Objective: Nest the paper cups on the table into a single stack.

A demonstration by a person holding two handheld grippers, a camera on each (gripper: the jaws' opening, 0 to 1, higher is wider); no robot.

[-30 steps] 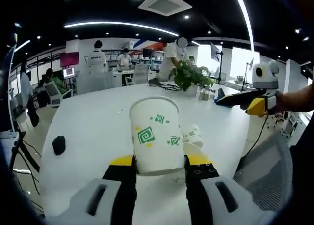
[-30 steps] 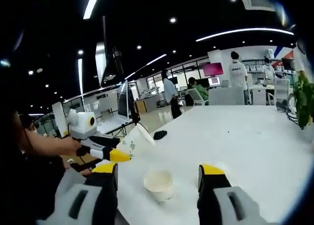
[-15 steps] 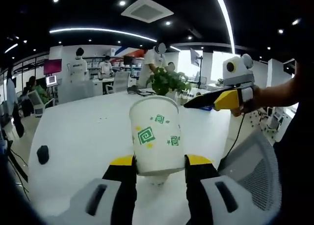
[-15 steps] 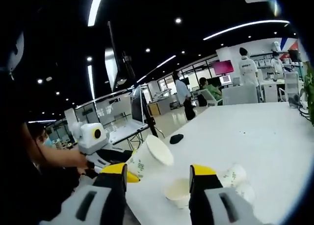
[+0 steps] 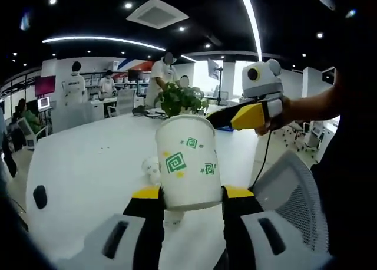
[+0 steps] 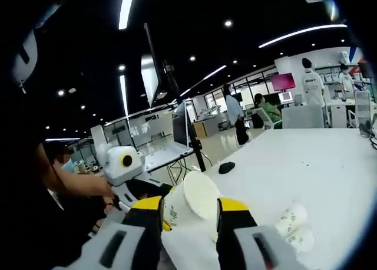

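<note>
A white paper cup (image 5: 187,163) with green spiral prints stands upright between my left gripper's jaws, and my left gripper (image 5: 192,193) is shut on its lower part. The right gripper (image 5: 238,115) comes in from the right, its tip at the cup's rim. In the right gripper view the same cup (image 6: 194,200) points its mouth at the camera, with the left gripper (image 6: 138,193) behind it. My right gripper (image 6: 189,205) is open, its jaws on either side of that cup's mouth. Two more cups (image 6: 293,216) lie on their sides on the table; one lying cup (image 5: 152,168) is left of the held one.
The white table (image 5: 88,164) stretches away, with a small black object (image 5: 39,196) at its left and a potted plant (image 5: 179,98) at the far end. A grey mesh chair (image 5: 288,190) stands at the right edge. People and desks fill the office behind.
The two grippers have come together, so the held cup now sits between the right gripper's jaws. The right jaws have narrowed. The left gripper still holds the cup.
</note>
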